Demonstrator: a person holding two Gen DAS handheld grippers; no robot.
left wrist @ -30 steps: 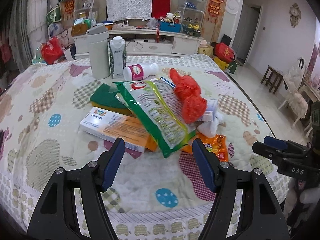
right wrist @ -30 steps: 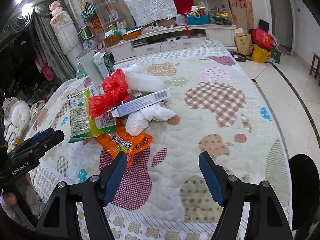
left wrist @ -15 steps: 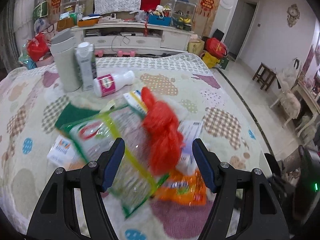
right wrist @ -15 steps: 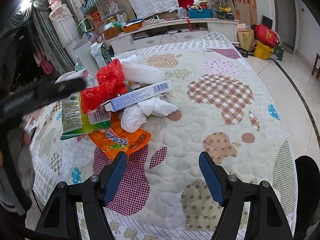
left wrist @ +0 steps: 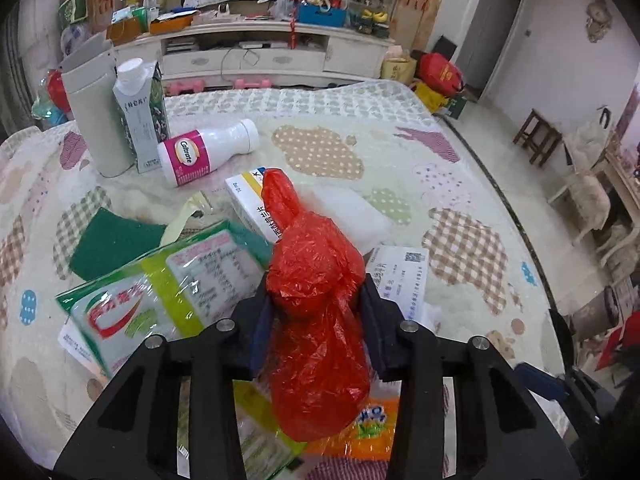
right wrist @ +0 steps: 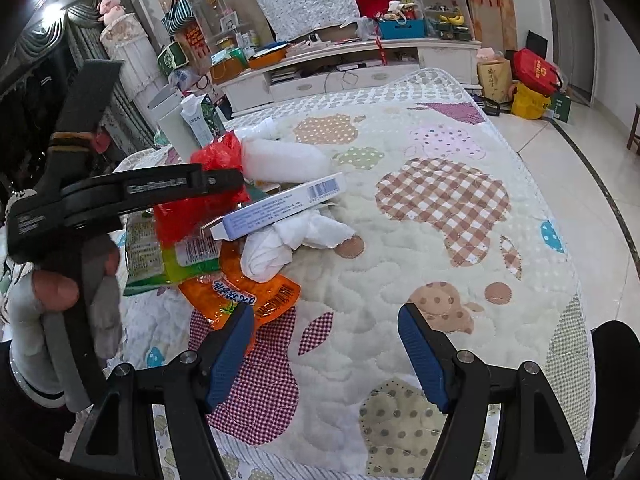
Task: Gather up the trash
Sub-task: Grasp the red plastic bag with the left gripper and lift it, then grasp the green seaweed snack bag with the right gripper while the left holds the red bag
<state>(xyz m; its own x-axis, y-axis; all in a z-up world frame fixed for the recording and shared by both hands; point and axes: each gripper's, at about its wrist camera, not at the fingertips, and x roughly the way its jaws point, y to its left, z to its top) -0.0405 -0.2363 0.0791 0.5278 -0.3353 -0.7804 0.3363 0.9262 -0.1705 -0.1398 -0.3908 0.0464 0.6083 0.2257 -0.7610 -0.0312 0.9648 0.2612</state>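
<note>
A crumpled red plastic bag (left wrist: 316, 304) lies on a pile of trash on the quilted bed. My left gripper (left wrist: 318, 312) is shut on the red bag; it also shows in the right wrist view (right wrist: 216, 160). Under it lie a green snack packet (left wrist: 168, 300), an orange wrapper (right wrist: 240, 292), a white-blue box (right wrist: 280, 208) and white crumpled tissue (right wrist: 288, 240). My right gripper (right wrist: 326, 344) is open and empty, low over the quilt near the front edge, right of the pile.
A Caltrate bottle (left wrist: 208, 150) lies behind the pile. A milk carton (left wrist: 140, 116) and a grey tumbler (left wrist: 96, 108) stand at the back left. A green sponge pad (left wrist: 116, 240) lies left. The bed's right edge (right wrist: 560, 208) drops to tiled floor.
My left gripper moved forward over the pile and closed on the red bag. My right gripper stayed almost still and open.
</note>
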